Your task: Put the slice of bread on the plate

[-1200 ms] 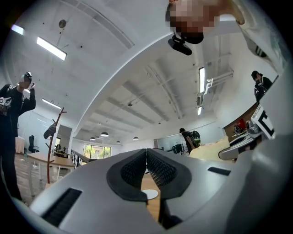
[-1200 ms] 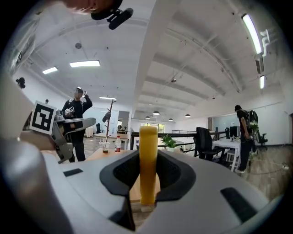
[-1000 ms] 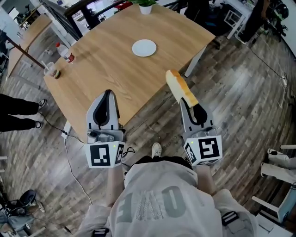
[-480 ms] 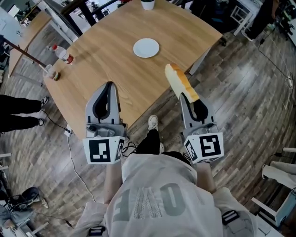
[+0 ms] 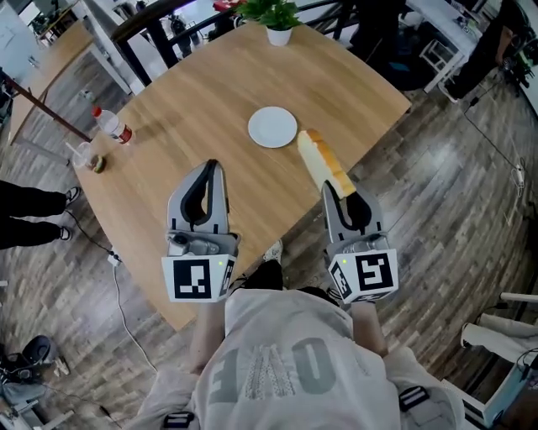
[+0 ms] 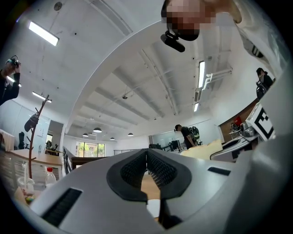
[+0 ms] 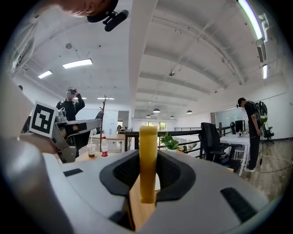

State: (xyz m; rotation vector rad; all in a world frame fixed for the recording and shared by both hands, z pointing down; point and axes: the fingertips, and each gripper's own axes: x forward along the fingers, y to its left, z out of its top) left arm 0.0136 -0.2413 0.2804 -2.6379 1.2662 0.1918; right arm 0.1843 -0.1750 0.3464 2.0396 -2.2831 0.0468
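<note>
A white round plate (image 5: 272,127) lies on the wooden table (image 5: 193,92), towards its far right part. The slice of bread (image 5: 323,161), pale with a golden crust, stands on edge in my right gripper (image 5: 339,188), which is shut on its near end. Its far end reaches just past the plate's right rim, above the table. In the right gripper view the bread (image 7: 148,160) rises upright between the black pads (image 7: 170,173). My left gripper (image 5: 211,165) hovers over the table to the near left of the plate, shut and holding nothing. Its pads (image 6: 158,167) meet at the tips.
A potted plant (image 5: 277,25) stands at the table's far edge. A red-capped bottle (image 5: 111,124) and a cup (image 5: 84,154) sit near the left corner. A person's legs (image 5: 25,214) show at the left. The table's near edge runs under my hands, above a wood floor (image 5: 437,193).
Both grippers have moved forward over the table towards the plate. The bread's far end has come from the table's right edge to beside the plate's rim.
</note>
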